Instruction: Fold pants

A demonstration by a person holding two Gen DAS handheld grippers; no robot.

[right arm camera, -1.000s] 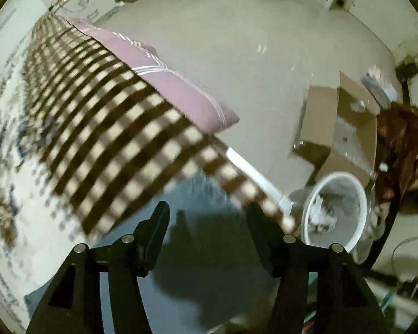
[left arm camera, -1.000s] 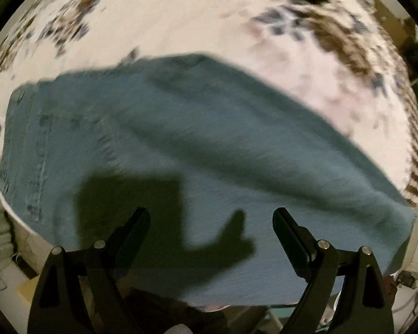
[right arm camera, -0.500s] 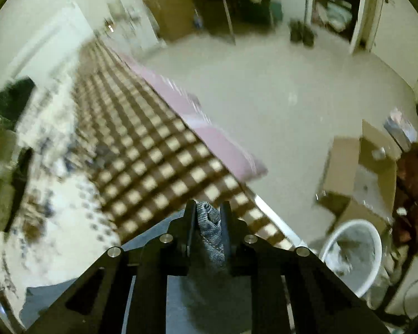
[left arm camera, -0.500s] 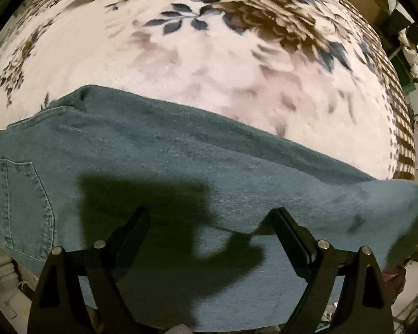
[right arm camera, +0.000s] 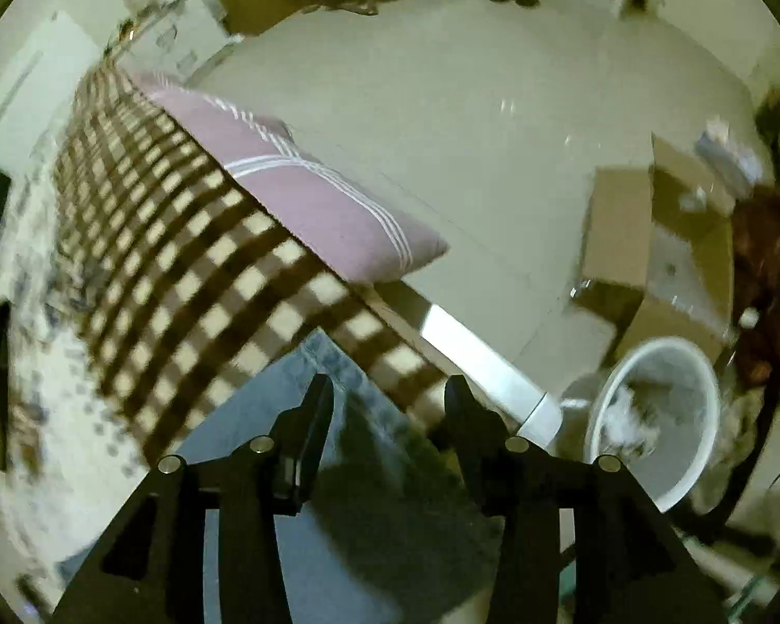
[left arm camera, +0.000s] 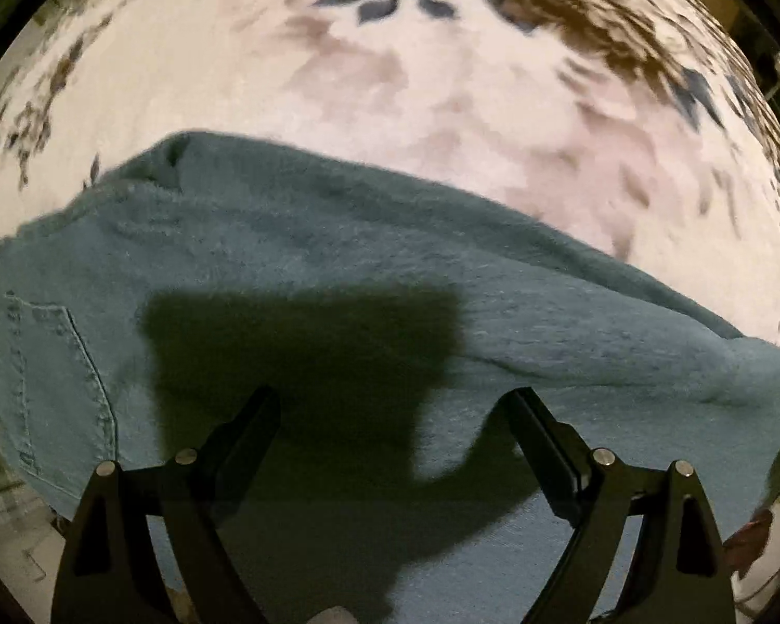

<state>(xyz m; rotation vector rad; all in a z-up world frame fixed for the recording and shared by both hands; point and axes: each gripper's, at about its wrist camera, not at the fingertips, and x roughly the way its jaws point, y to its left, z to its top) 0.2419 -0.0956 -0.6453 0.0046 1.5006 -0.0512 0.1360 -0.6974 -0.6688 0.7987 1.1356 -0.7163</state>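
Note:
Blue denim pants (left arm camera: 338,270) lie across a floral bedspread (left arm camera: 390,104), with a back pocket (left arm camera: 62,374) at the left and the legs running off to the right. My left gripper (left arm camera: 395,405) points straight down over the cloth, open wide, with nothing pinched; its shadow falls on the denim. In the right wrist view the leg end of the pants (right arm camera: 327,369) lies on a brown checked blanket (right arm camera: 192,281) near the bed's edge. My right gripper (right arm camera: 387,395) hovers over that end, its jaws opening, and the pads are off the cloth.
A mauve striped pillow (right arm camera: 307,197) lies along the bed's edge. Beyond the edge is pale floor with a white bin (right arm camera: 660,416), an open cardboard box (right arm camera: 665,239) and dark clutter at the right.
The right gripper closed on a pinch of denim half a second ago and has now let it go, jaws apart again. The left gripper sank closer to the pants, still open.

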